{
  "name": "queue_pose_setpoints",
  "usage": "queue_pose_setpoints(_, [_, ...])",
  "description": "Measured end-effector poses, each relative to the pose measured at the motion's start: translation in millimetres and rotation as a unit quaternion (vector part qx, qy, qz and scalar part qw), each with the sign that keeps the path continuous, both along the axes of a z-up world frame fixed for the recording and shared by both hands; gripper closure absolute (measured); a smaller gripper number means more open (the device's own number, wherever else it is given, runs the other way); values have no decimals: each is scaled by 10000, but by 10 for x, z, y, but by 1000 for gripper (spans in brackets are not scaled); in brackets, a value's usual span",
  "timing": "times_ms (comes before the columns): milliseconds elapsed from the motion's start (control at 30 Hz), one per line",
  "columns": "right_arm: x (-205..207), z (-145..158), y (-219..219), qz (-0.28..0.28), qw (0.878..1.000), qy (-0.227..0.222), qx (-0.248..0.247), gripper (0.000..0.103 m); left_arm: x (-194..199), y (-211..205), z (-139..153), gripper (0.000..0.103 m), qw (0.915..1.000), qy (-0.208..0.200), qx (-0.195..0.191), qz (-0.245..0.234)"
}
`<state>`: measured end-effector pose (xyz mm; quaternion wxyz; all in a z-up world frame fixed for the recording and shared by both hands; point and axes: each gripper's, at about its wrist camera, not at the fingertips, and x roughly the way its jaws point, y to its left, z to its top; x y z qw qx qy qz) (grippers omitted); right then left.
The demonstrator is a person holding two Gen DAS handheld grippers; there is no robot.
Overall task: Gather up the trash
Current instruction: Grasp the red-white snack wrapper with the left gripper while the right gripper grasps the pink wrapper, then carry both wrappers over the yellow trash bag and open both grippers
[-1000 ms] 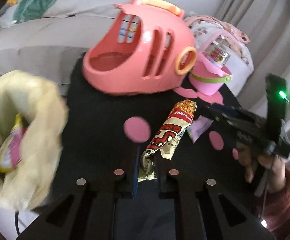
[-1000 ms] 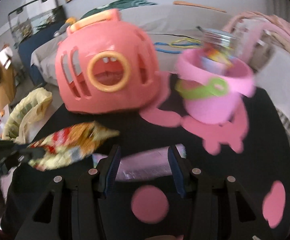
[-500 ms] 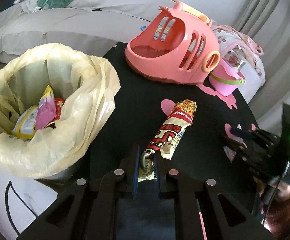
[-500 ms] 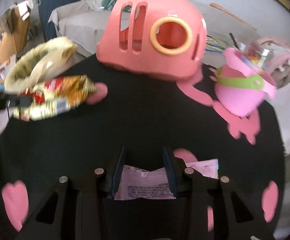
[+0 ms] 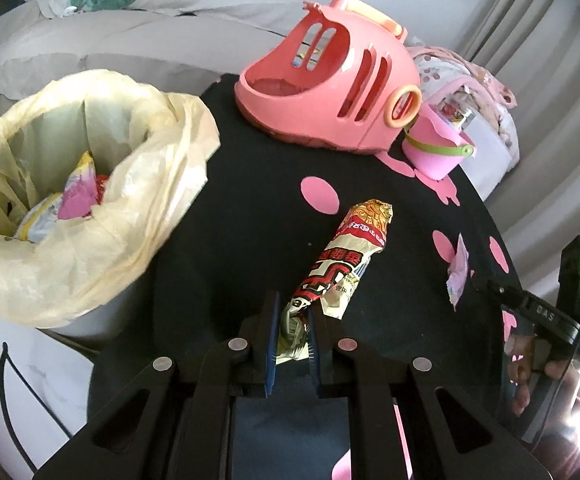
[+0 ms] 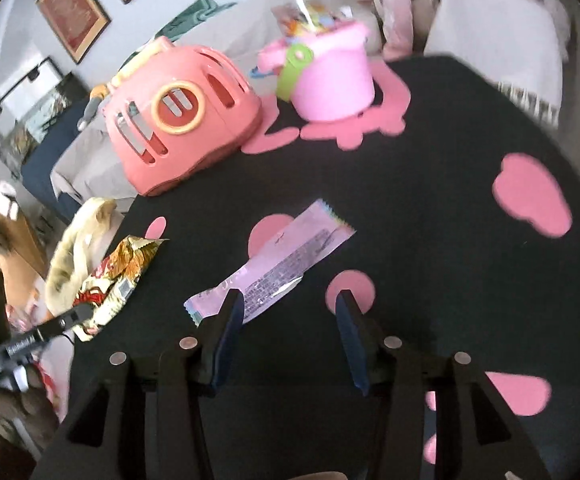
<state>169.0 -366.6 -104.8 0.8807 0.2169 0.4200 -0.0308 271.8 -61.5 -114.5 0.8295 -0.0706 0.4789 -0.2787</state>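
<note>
Right gripper (image 6: 290, 316) jaws opening, pink wrapper (image 6: 273, 268) now loose at frame centre. Left gripper (image 5: 294, 320) clamps noodle packet (image 5: 342, 264); next, carry to bin (image 5: 89, 200) at left.

The bin (image 5: 69, 324) under the yellow bag (image 5: 89, 216) stays mostly hidden.

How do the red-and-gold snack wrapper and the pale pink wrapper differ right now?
The red-and-gold snack wrapper is clamped at its lower end in the left gripper; the pale pink wrapper sits at the right gripper, whose jaws are opening, only its end by one finger. The snack wrapper is crumpled and puffy; the pink one is flat. Both are over the black cloth, outside the lined bin.
</note>
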Motion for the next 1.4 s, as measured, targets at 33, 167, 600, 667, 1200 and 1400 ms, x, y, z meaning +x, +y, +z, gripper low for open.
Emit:
queue_pose_setpoints(33, [1,-18,38,-15,10000,-9,-35,57,-1,14,8,90,10000,-21,5,26])
queue_pose_setpoints(167, [239,-35,126,117,9999,69,-73,57,28,77,-4,90,9999,1,0,123])
queue_pose_setpoints(600, [731,-69,772,1021,9844,28,-1435,86,29,201,94,90,9996,-145,-55,236])
queue_pose_setpoints(667, [689,-8,815,1148,9841,-114,-1348,88,34,251,157,90,9993,-235,-74,288])
queue_pose_setpoints(1200, [620,1115,1794,2215,9592,-1411,-1047,88,-116,1206,1038,90,9825,-1500,103,1104])
queue_pose_setpoints(1400, [705,1457,2360,2686,9378,-1792,-1277,88,-130,1591,1280,90,9721,-1887,236,1377])
